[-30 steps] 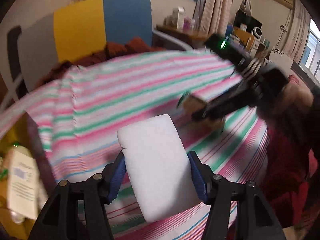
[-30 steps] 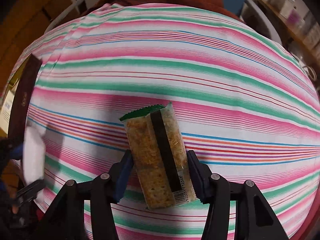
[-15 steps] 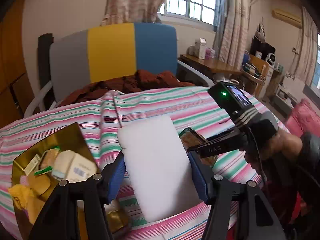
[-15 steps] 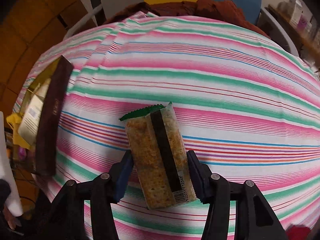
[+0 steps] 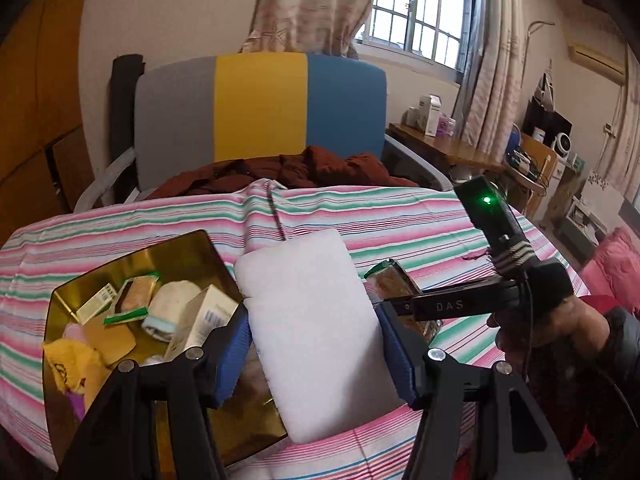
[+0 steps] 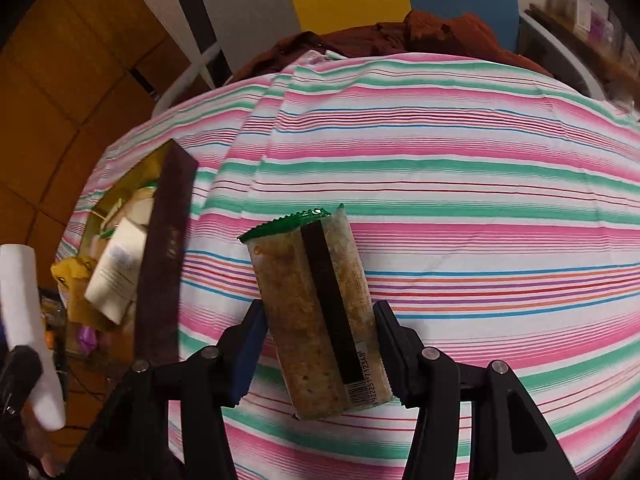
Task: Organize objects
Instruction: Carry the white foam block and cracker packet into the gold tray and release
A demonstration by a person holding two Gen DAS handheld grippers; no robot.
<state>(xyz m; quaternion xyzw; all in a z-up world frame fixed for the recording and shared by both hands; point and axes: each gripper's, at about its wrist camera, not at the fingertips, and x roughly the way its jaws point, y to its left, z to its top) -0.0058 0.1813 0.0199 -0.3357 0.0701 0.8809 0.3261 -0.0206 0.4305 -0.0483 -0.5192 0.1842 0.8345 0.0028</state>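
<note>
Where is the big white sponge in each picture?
Left wrist view: the white sponge fills the middle, squeezed between the left tongs.
Right wrist view: the same sponge shows edge-on at the far left edge, just a thin white strip.
Shared landmark: the gold tray of small things on the striped cloth, left of the sponge in one view and right of it in the other.

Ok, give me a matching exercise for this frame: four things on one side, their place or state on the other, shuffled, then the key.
Things:
1. white foam block
2. snack bar packet
3. gold tray
4. dark red garment

Places or states:
A. lying on the chair seat behind the table
B. gripped between the right gripper's fingers
C. on the striped tablecloth, holding small boxes and packets
D. gripped between the left gripper's fingers

Pairs: 1-D, 2-B, 3-C, 4-A
</note>
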